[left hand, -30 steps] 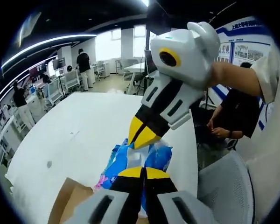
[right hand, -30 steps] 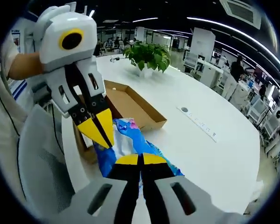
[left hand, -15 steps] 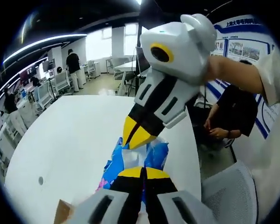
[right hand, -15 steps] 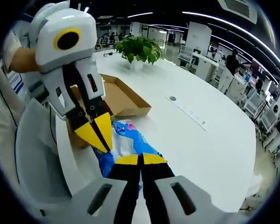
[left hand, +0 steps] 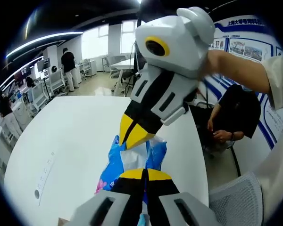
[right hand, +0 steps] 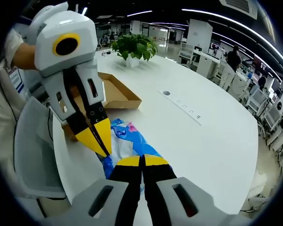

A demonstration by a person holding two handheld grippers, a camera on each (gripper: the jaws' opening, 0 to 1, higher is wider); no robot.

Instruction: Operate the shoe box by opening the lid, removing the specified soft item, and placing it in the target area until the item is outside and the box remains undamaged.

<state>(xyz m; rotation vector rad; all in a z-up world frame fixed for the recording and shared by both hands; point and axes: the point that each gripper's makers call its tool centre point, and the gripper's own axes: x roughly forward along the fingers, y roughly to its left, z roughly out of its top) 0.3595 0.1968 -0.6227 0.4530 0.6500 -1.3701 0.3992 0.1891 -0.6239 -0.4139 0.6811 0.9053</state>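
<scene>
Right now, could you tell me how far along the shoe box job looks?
Done: the brown cardboard shoe box sits open on the white table, and the blue printed soft packet is out of it. In hand: the left gripper and right gripper are both shut on the packet. Left: setting it down and letting go.

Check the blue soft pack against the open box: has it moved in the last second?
Yes. In the right gripper view the blue soft pack, pinched by both grippers, now sits farther from the cardboard box, out over the white table.
</scene>
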